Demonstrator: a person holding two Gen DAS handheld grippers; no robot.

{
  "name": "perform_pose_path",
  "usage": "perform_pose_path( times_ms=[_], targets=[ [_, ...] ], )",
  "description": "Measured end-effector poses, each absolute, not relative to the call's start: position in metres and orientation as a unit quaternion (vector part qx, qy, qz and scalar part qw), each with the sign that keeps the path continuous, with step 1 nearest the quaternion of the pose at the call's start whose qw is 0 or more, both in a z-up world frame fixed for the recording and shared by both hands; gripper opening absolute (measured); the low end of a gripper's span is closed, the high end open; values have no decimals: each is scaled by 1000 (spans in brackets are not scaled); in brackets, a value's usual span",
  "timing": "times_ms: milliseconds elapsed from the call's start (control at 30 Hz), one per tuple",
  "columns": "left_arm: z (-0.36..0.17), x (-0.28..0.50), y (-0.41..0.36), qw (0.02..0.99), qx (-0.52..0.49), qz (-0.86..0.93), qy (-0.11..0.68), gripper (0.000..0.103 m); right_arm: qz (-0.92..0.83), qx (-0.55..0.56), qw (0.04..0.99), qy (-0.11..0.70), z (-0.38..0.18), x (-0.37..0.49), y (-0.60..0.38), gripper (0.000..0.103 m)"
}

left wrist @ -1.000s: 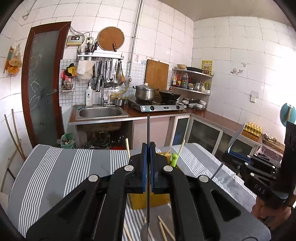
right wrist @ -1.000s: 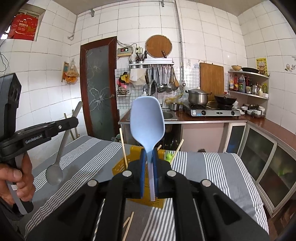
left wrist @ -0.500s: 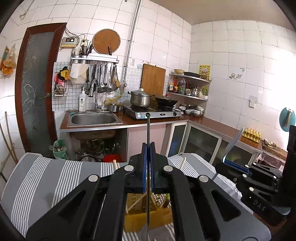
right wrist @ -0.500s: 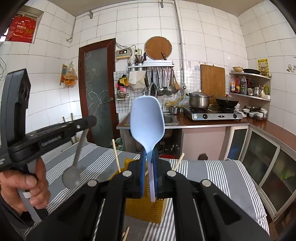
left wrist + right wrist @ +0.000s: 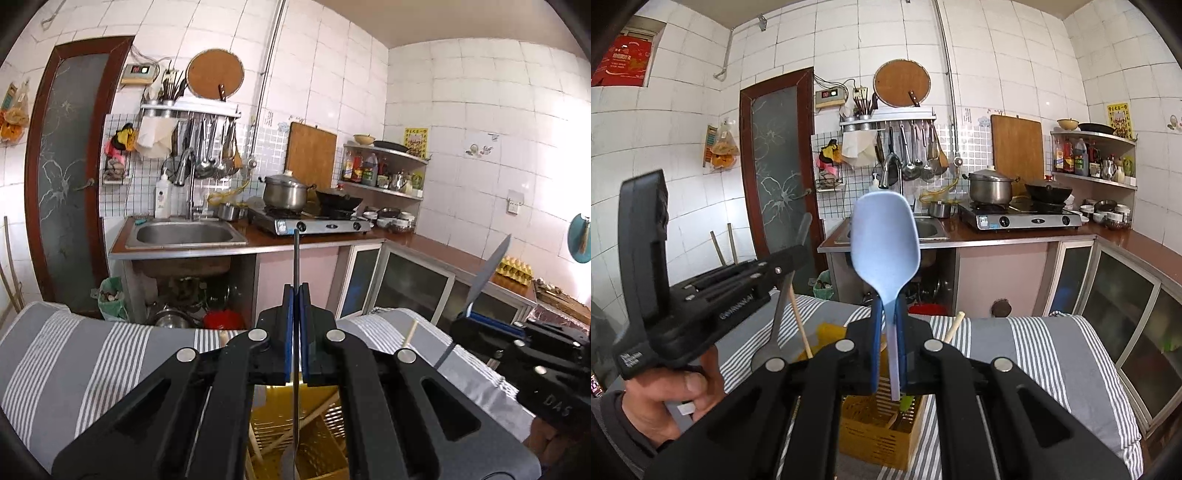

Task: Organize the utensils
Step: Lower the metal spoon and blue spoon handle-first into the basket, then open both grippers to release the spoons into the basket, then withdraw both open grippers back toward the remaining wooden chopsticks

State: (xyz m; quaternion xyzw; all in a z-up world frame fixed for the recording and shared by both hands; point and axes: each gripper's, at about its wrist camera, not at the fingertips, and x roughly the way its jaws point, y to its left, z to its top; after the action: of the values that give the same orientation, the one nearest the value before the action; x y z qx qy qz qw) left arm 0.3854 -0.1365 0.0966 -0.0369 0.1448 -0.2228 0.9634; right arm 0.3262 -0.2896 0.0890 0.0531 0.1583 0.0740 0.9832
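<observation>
We are holding two spoons over the yellow utensil basket (image 5: 875, 432) on the striped table (image 5: 1052, 354).

Our left gripper (image 5: 295, 332) is clenching a metal spoon (image 5: 295, 266), handle up and bowl hanging inside the basket. Our right gripper (image 5: 888, 343) is clenching a pale blue spoon (image 5: 884, 243), bowl up and handle end just above the basket. Chopsticks (image 5: 801, 328) are leaning in the basket near the table's far edge.
</observation>
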Motion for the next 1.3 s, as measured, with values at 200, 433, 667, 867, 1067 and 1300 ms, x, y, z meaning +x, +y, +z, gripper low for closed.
perform_pose_path(
  times_ms=[200, 433, 667, 867, 1067, 1300],
  targets=[
    [80, 400, -137, 965, -32, -216, 147, 2, 76, 54, 982, 167, 79, 339, -289, 7],
    [67, 392, -137, 964, -25, -214, 158, 2, 75, 56, 976, 195, 60, 349, -285, 8],
    [54, 379, -127, 961, -20, -208, 179, 26, 63, 72, 973, 210, 52, 349, -291, 53],
    [71, 354, -98, 967, -20, -189, 172, 29, 43, 67, 978, 191, 68, 319, -303, 53],
    [80, 312, -42, 971, -20, -145, 188, 35, 23, 59, 977, 203, 62, 271, -315, 51],
    [50, 254, 20, 966, -22, -98, 237, 38, 18, 68, 970, 232, 32, 214, -317, 51]
  ],
)
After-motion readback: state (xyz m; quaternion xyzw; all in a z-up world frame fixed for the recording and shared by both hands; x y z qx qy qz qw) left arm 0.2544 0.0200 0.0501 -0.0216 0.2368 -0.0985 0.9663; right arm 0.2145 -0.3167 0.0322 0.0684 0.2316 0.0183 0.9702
